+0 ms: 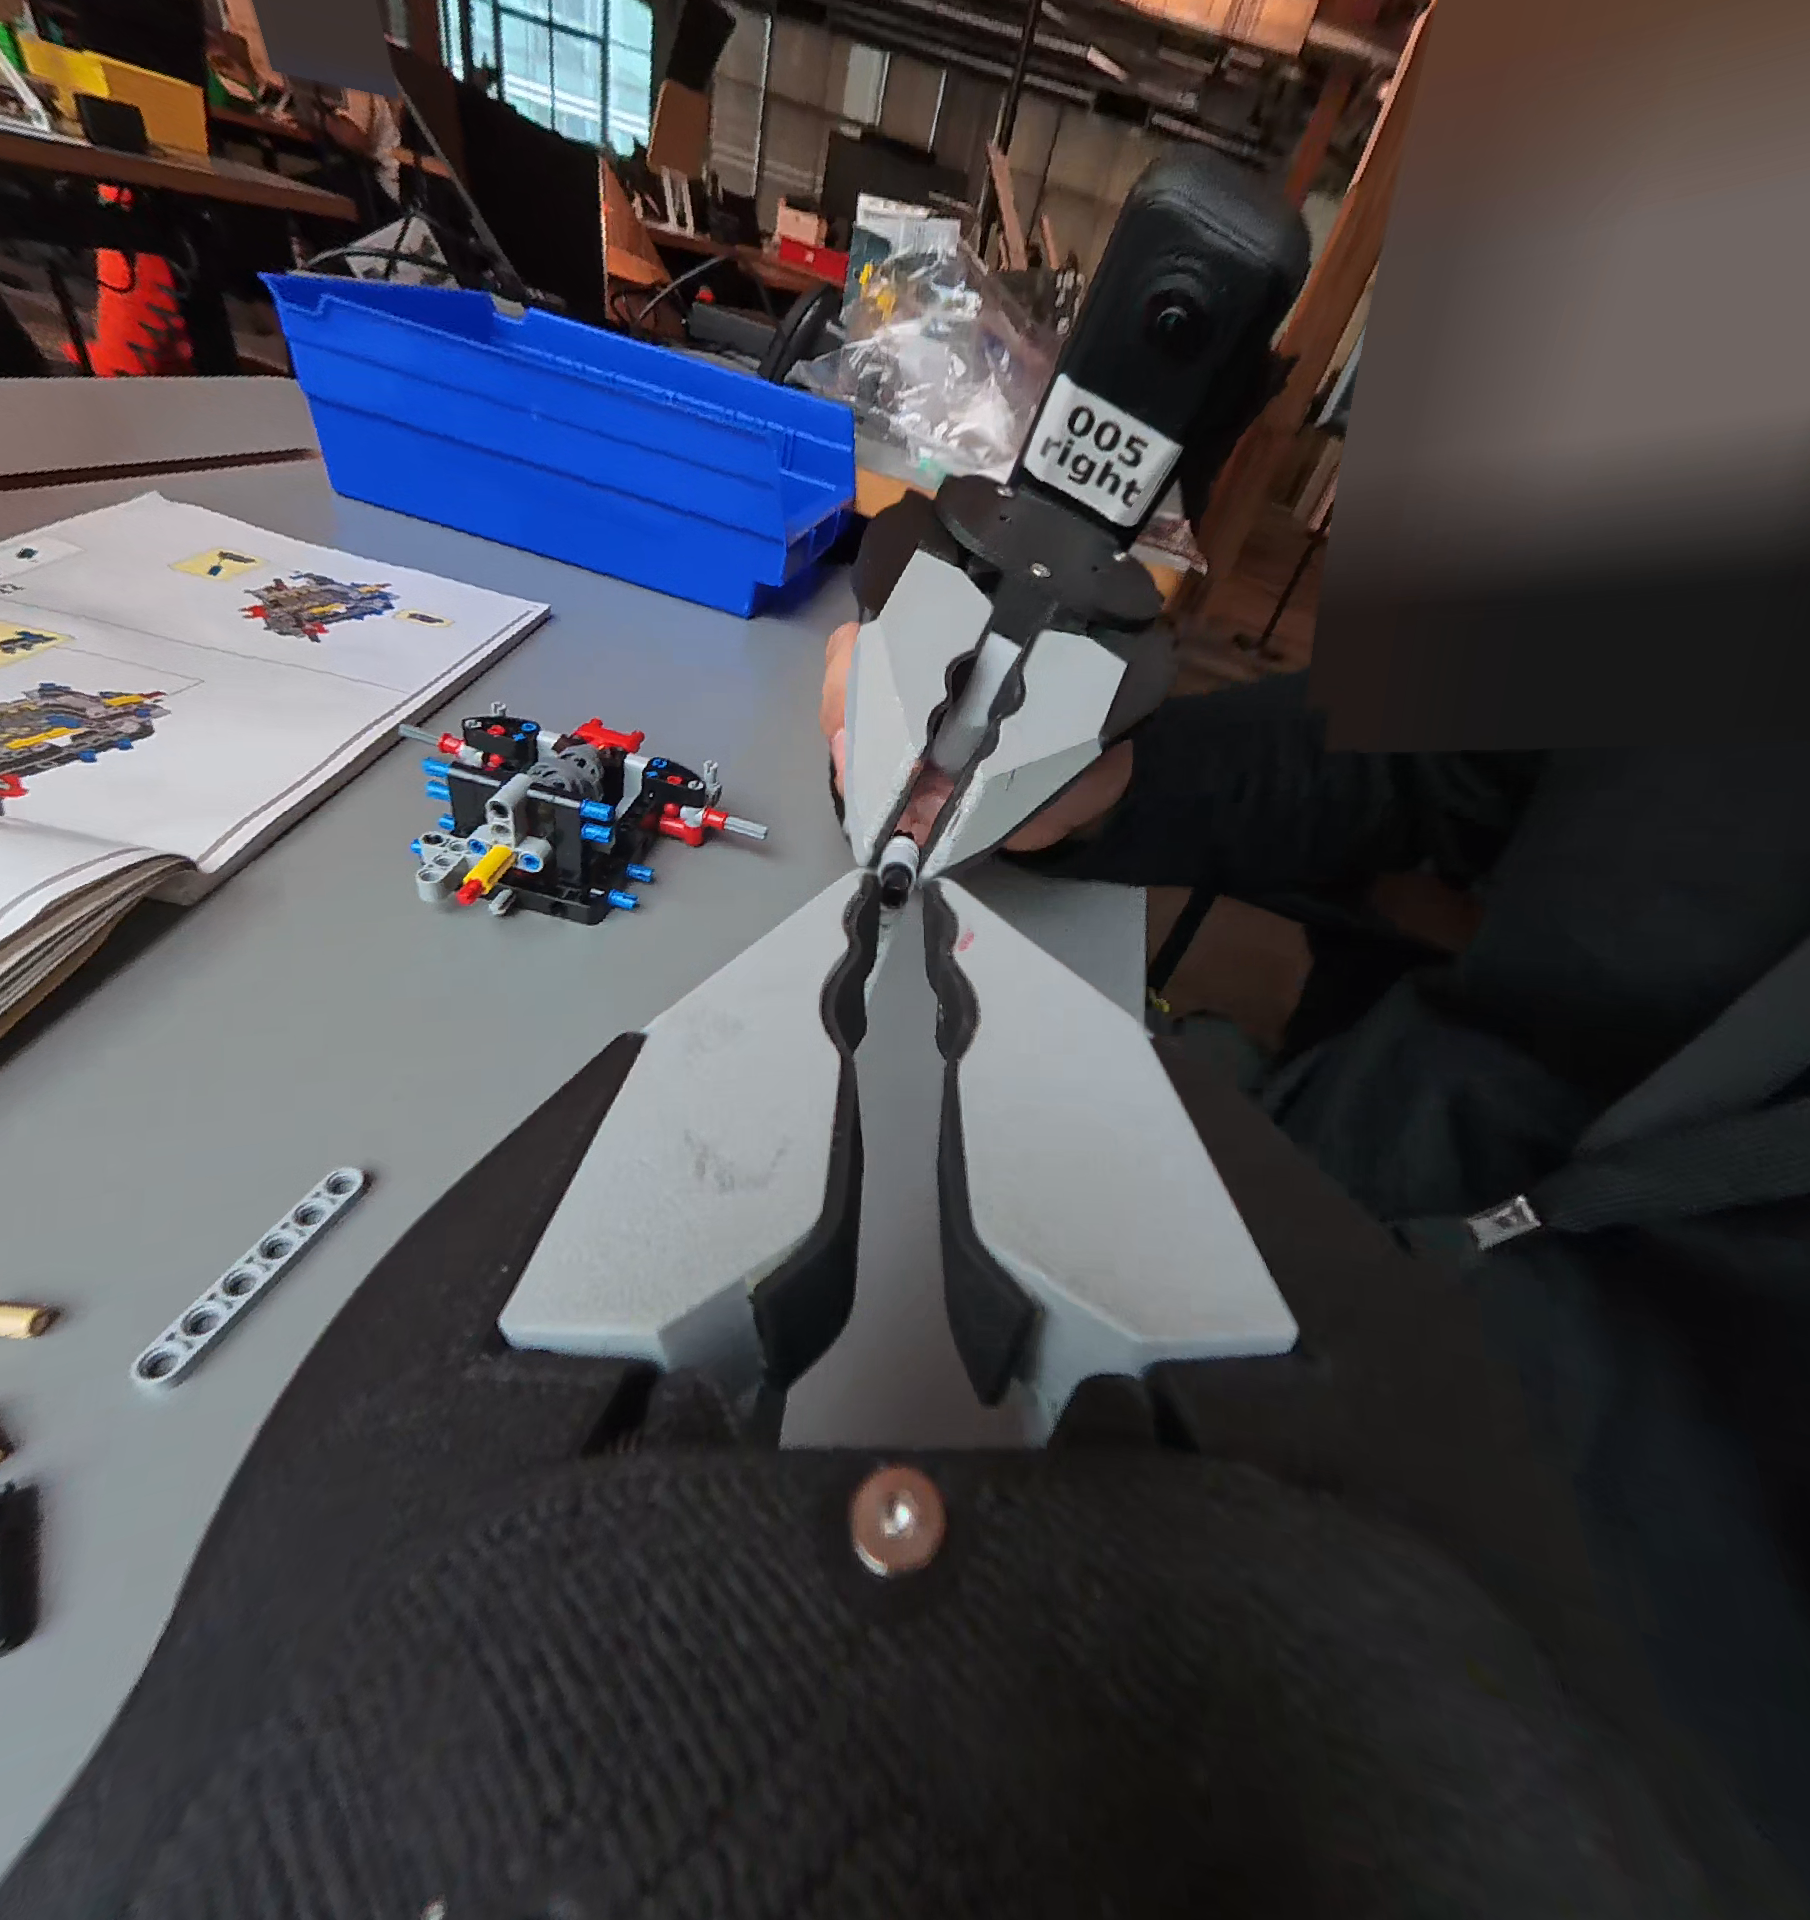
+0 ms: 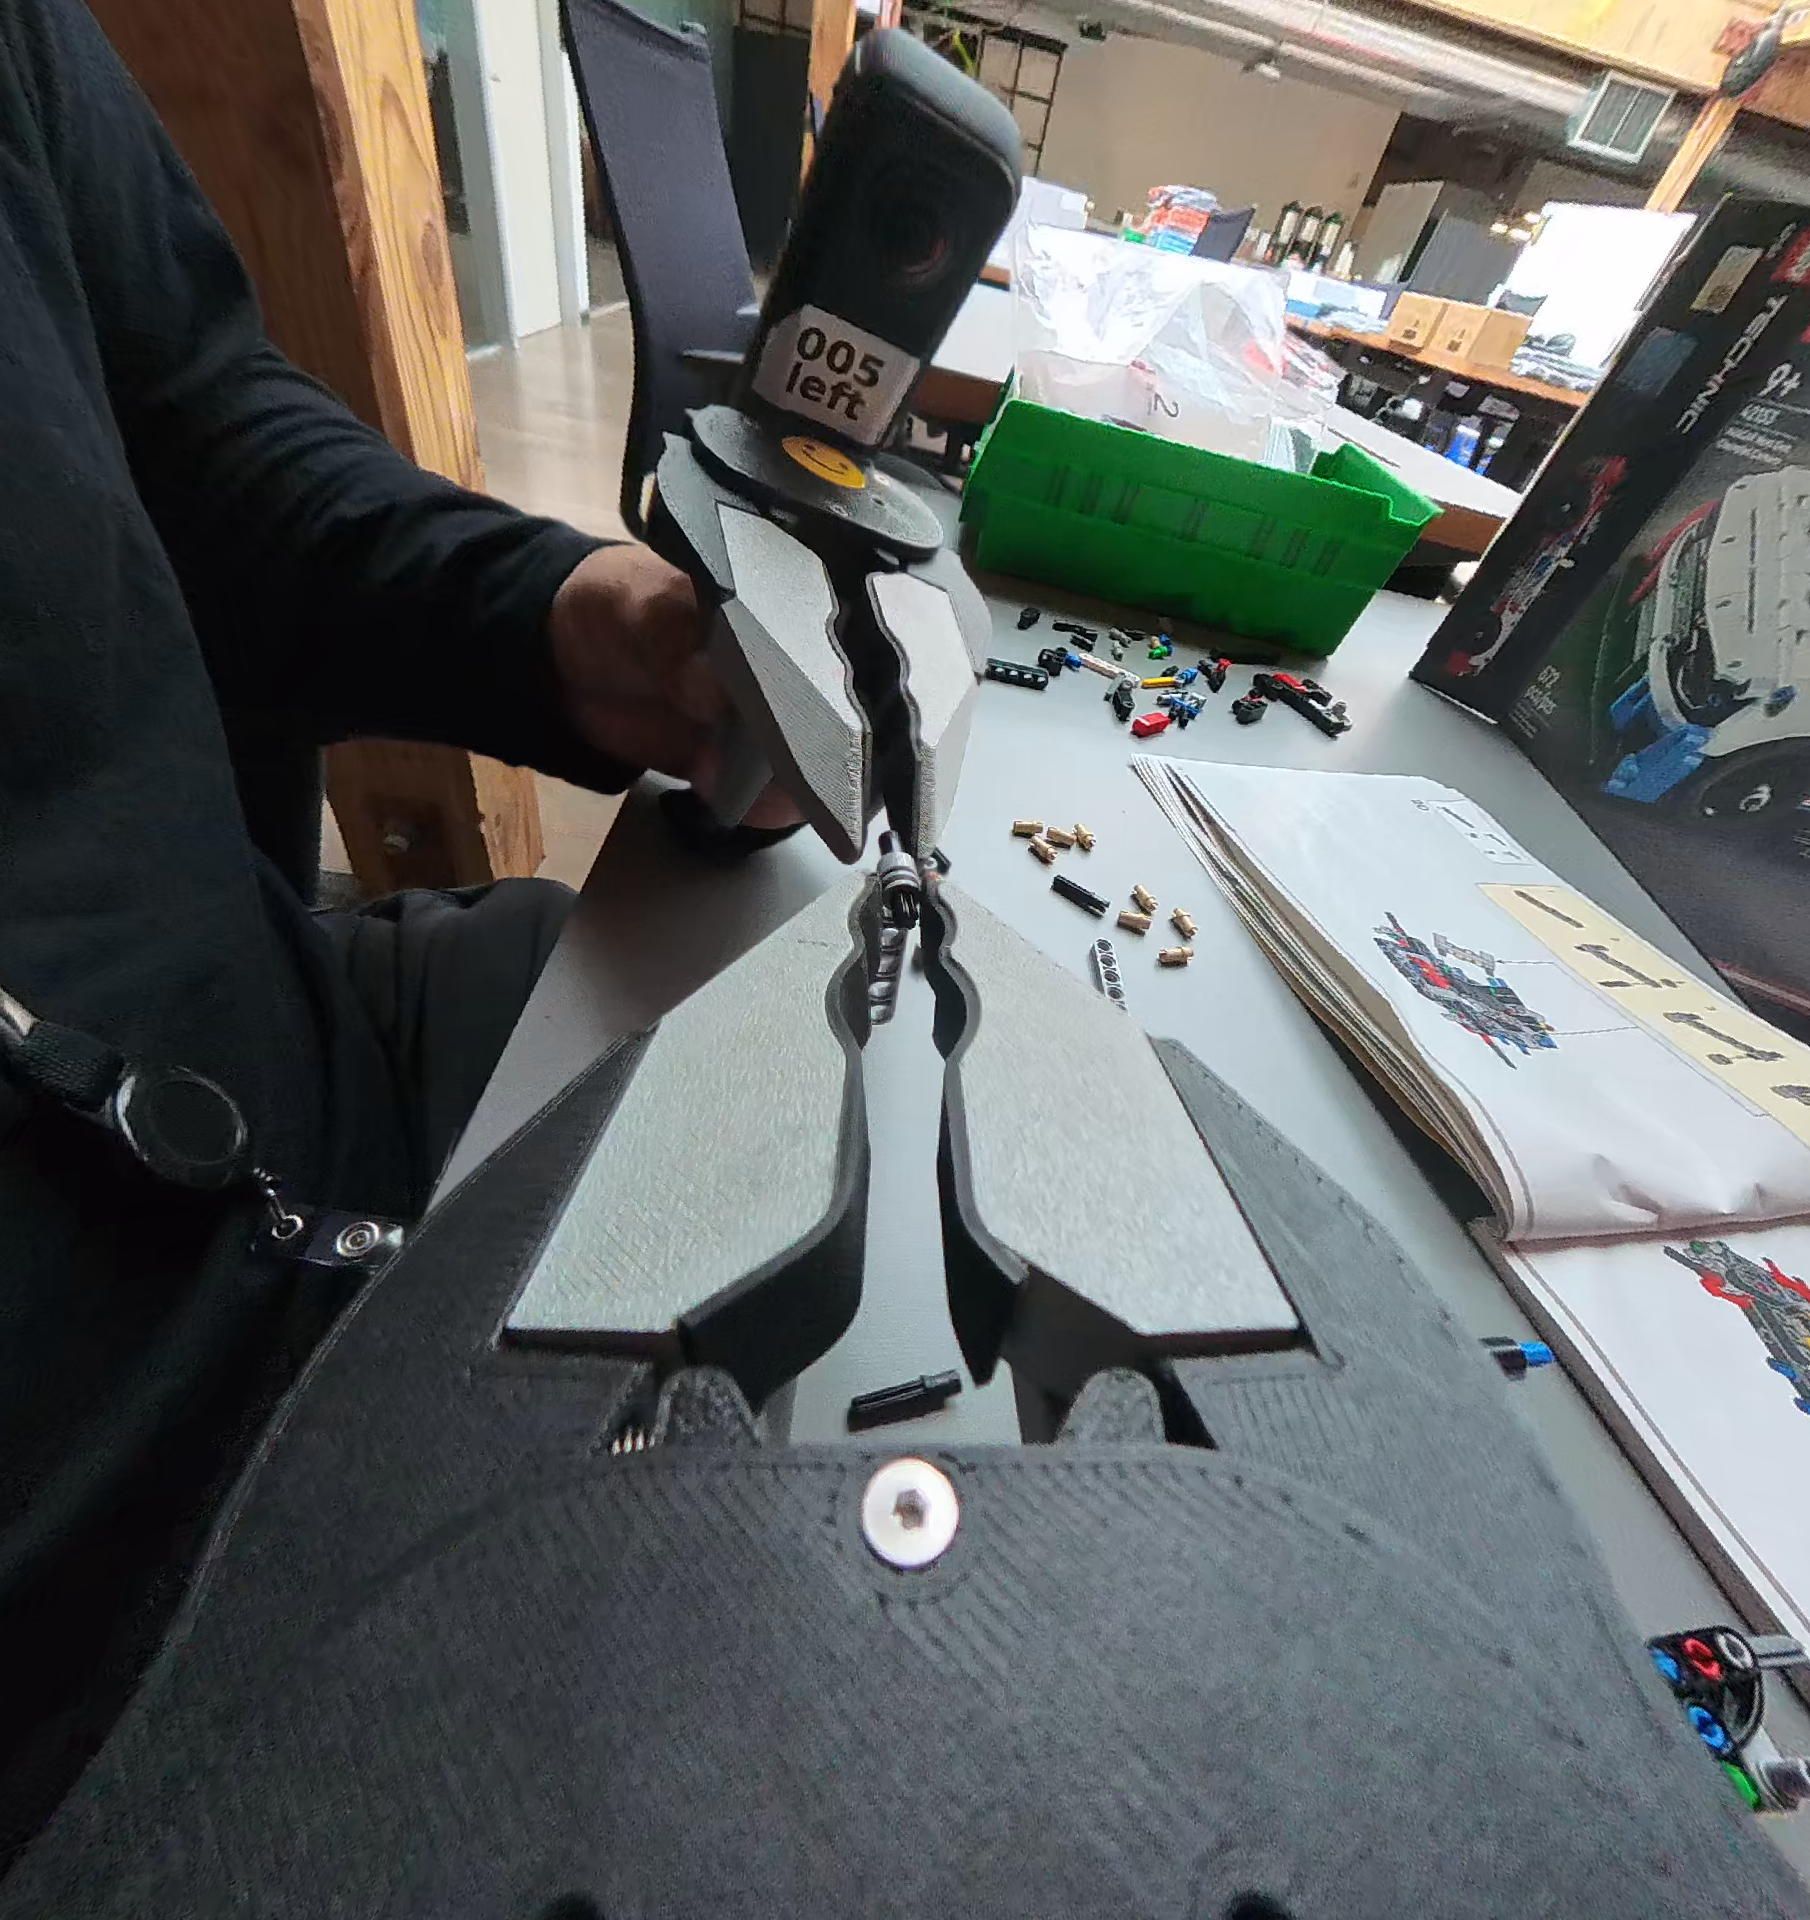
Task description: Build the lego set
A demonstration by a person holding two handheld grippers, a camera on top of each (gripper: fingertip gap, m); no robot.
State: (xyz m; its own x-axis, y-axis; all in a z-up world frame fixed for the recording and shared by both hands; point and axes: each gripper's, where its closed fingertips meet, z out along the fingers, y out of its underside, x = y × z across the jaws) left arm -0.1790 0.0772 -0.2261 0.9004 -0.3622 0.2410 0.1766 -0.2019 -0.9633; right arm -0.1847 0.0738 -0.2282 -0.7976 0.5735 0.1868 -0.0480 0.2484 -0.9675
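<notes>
Grey ribbed connector (image 1: 898, 860) | pinched between both tools' wavy black tips

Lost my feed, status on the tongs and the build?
Left tongs and right tongs meet tip to tip, both pinching one small black-and-grey pin piece. Half-built black lego chassis sits untouched on table. Nothing in the way.
</notes>
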